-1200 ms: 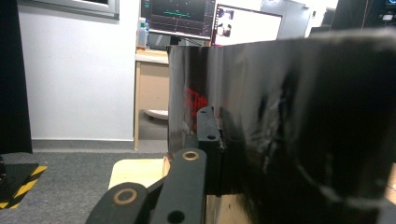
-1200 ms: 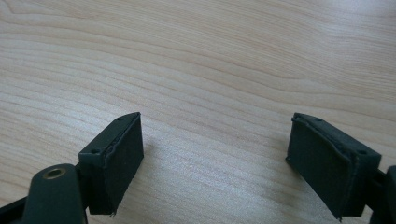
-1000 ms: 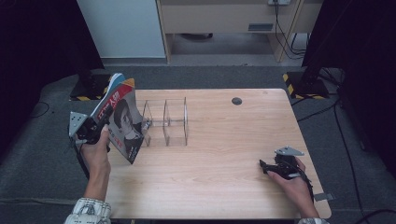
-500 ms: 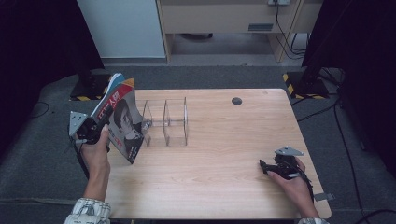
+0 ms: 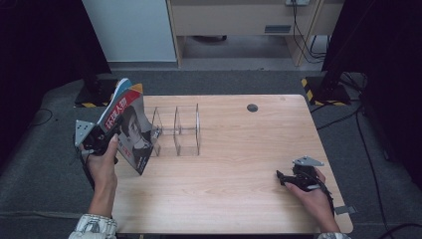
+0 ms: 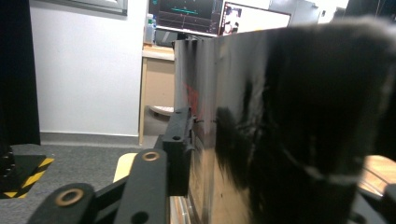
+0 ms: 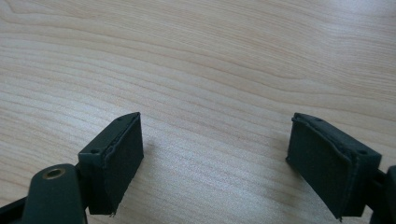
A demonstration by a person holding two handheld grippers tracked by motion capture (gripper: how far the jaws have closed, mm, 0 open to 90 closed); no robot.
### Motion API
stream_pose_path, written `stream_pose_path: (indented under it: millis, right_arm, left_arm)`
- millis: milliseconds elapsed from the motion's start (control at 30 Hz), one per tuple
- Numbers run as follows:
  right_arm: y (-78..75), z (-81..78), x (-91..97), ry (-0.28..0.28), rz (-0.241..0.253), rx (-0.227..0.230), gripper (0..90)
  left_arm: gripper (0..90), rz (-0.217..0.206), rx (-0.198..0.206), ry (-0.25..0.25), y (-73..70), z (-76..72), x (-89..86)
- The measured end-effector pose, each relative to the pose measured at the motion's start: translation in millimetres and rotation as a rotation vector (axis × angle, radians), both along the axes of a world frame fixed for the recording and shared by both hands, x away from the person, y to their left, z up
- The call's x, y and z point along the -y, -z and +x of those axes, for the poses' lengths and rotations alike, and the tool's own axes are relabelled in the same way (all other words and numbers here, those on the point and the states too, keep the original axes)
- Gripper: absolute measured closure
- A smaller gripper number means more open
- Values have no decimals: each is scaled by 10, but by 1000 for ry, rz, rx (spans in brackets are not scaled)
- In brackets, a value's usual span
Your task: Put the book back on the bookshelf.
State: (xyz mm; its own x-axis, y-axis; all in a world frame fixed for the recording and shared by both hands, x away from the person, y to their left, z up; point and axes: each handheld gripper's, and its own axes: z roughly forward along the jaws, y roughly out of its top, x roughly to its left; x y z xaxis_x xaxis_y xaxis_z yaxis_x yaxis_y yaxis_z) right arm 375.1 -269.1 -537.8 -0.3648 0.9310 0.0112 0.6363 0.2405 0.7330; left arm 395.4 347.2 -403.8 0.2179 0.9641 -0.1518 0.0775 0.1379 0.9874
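Observation:
A magazine [image 5: 127, 127] with a portrait cover stands tilted at the table's left edge, its right side by the left end of a clear acrylic divider rack [image 5: 179, 129]. My left gripper [image 5: 118, 133] reaches in from the left with the magazine [image 6: 261, 130] between its jaws. Those jaws have just been opening; one fingertip [image 6: 180, 140] sits beside the cover, the other is far off to the right. Near the table's front right corner my right gripper [image 5: 281, 177] rests low over bare wood. It [image 7: 217, 158] stands open with nothing between its pads.
The wooden table [image 5: 239, 149] has a round black grommet [image 5: 252, 107] at the back. Black stands with yellow-black striped bases [image 5: 323, 87] flank the table on the grey floor. A pale cabinet [image 5: 224, 20] stands behind.

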Motion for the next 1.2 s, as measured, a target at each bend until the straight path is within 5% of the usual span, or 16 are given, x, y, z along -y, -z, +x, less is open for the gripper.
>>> stream_pose_path:
  millis: [933, 1200]
  right_arm:
    - [2, 0, -4, 1, 0, 2, 185]
    - [2, 0, -4, 1, 0, 2, 185]
  left_arm:
    - [194, 39, -26, 21, 23, -101, 21]
    - [152, 48, -39, 28, 80, -148, 12]
